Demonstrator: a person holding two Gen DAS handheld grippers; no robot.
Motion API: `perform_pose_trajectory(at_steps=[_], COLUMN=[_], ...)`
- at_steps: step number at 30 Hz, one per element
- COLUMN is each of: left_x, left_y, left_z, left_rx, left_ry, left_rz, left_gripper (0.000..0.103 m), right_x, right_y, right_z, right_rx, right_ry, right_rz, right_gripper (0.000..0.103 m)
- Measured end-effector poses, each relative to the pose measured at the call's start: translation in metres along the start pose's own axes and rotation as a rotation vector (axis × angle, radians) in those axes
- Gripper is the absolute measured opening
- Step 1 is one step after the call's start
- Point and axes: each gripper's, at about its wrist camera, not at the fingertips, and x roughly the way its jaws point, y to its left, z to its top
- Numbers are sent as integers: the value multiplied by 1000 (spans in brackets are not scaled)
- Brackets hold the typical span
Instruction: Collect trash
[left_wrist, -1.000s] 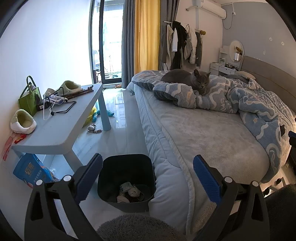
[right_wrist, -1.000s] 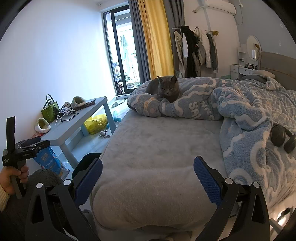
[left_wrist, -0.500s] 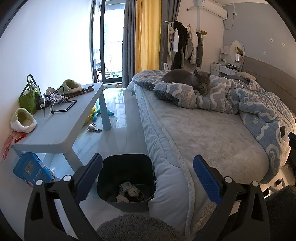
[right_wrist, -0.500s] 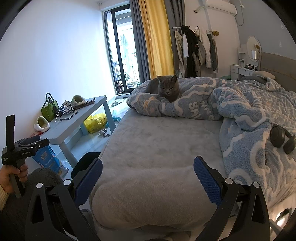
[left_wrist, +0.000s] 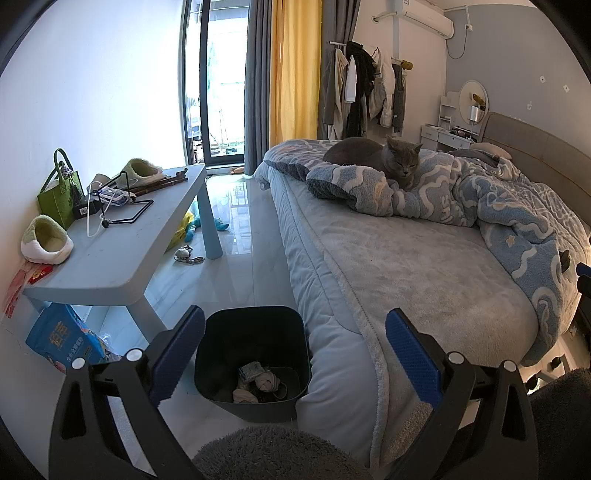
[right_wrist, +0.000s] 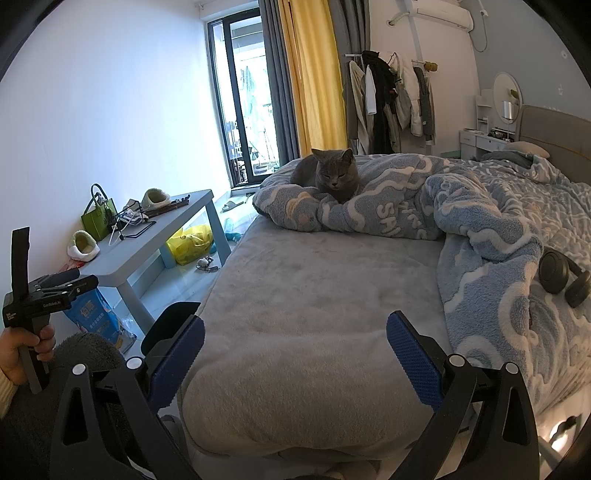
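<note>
Over the last second almost nothing has shifted: both the left tongs (left_wrist: 294, 354) and right tongs (right_wrist: 295, 354) stay spread and empty, and the crumpled wrappers (left_wrist: 258, 380) stay in the dark square plastic bin (left_wrist: 255, 332) beside the grey bed (left_wrist: 406, 266), which fits either a pause between pickups or a finished round.

Your left wrist view sits low at the foot of the bed (left_wrist: 424, 280), off its left corner, facing up the aisle; the bin (left_wrist: 255, 354) lies close below the lens. Your right wrist view sits at the bed's foot, facing up the mattress (right_wrist: 314, 295). Both views share the bed, the cat (left_wrist: 373, 157) (right_wrist: 328, 173) and the table (left_wrist: 122, 254) (right_wrist: 147, 243) left of the bed.
</note>
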Motion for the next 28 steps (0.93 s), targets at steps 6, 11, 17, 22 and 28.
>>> perform_pose_trajectory(at_steps=[6,11,17,22,28], left_x=[0,0,0,2,2], left_y=[0,0,1,1,2], left_z=[0,1,-1,-5,-8], left_rx=[-1,0,-2,0,-14], left_ry=[0,1,2,6,6], left_rz=[-1,0,1,-3,-3], left_gripper=[100,100,100,100,100], right_x=[0,0,0,0,0], right_y=[0,0,0,-1,-2], right_z=[0,1,1,1,2], right_rx=[-1,-2,-2,-3,-4], right_ry=[1,1,2,2,3], right_rz=[0,0,0,0,1], right_gripper=[100,100,100,100,100])
